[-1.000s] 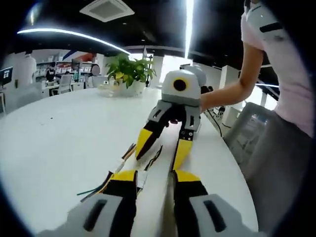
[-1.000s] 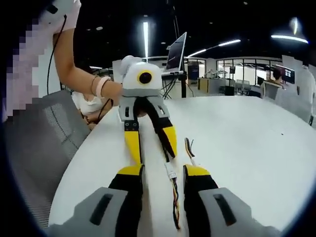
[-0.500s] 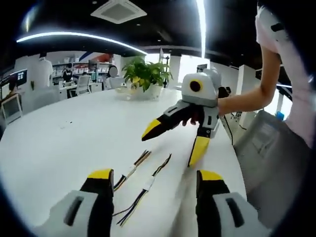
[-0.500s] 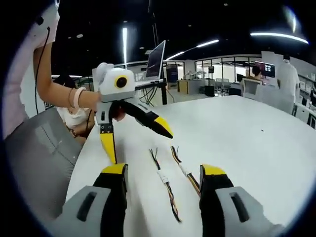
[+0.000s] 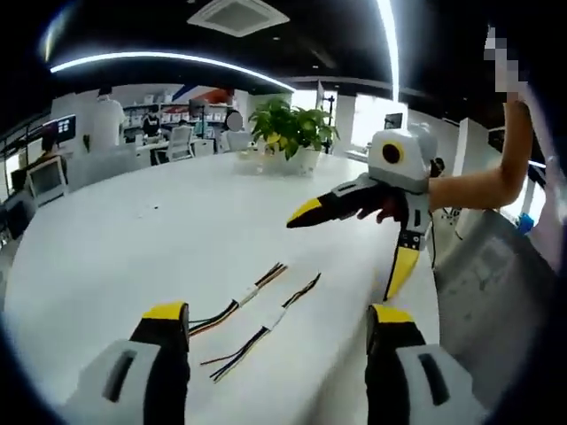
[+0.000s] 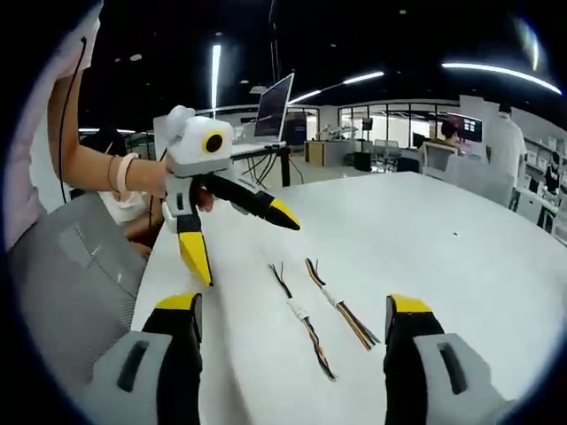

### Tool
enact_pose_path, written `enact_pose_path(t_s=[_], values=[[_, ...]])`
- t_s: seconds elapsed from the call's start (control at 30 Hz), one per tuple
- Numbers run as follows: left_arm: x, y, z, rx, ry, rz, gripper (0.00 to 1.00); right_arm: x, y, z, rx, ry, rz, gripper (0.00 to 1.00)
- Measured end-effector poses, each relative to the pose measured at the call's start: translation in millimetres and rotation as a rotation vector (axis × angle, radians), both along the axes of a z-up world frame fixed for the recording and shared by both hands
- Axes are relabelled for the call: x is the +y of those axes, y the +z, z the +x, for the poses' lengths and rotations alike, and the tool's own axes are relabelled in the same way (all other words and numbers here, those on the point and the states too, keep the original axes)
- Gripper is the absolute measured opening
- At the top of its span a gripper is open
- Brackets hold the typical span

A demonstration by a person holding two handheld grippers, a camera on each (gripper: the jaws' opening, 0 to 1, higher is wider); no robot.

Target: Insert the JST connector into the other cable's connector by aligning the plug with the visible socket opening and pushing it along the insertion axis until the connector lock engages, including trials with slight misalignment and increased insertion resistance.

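White and smooth, the surface (image 5: 133, 239) carries two short cables lying side by side, neither held by anything. In the left gripper view, the near cable (image 5: 263, 326) with its pale connector in the middle lies between that view's own two jaws, and the far cable (image 5: 241, 297) lies just beside it, apart and roughly parallel. The left gripper (image 5: 279, 319) has its jaws spread wide with nothing between them. In the same view the right gripper (image 5: 354, 243) hangs above the surface beyond the cables, held by a hand (image 5: 390, 205), its yellow-tipped jaws splayed far apart and pinching nothing. In the right gripper view the two cables lie the same way, one (image 6: 304, 319) with a small white connector at mid-length, the other (image 6: 341, 308) just beside it, with coloured wires fanning out at its end. Here the left gripper (image 6: 241, 246) hovers past the cables near the edge of the surface, and its jaws are wide apart. A green potted plant (image 5: 292, 135) stands at the far side of the surface
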State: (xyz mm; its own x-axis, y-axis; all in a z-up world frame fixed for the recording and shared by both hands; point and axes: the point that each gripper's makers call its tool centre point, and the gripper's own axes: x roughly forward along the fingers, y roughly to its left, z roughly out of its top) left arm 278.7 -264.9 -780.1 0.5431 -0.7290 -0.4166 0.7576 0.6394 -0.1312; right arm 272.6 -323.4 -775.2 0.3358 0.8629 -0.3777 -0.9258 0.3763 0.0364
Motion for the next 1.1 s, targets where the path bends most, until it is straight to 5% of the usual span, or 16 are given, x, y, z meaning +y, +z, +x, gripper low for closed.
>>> enact_pose_path(t_s=[0.47,0.53,0.6,0.9,1.1], values=[[20.2,22.0,-16.9,-0.055,0.119,0.077,0.88,-41.0,28.7,-12.4,-0.031,-0.178,-0.011,0.85],[23.8,21.7,-21.6,-0.052,0.14,0.09,0.87,-43.8,28.1,-15.5,-0.016,-0.192,-0.014,0.84],[28.7,21.8,-24.0,-0.063,0.167,0.116,0.83,-48.2,27.5,-18.9,0.069,-0.251,0.035,0.82],[25.6,34.5,-36.7,-0.079,0.198,0.101,0.8,-56.0,35.6,-26.6,0.056,-0.308,0.06,0.77],[27.3,29.7,-43.7,-0.055,0.208,0.109,0.78,-66.0,29.9,-31.9,0.106,-0.339,0.05,0.72]])
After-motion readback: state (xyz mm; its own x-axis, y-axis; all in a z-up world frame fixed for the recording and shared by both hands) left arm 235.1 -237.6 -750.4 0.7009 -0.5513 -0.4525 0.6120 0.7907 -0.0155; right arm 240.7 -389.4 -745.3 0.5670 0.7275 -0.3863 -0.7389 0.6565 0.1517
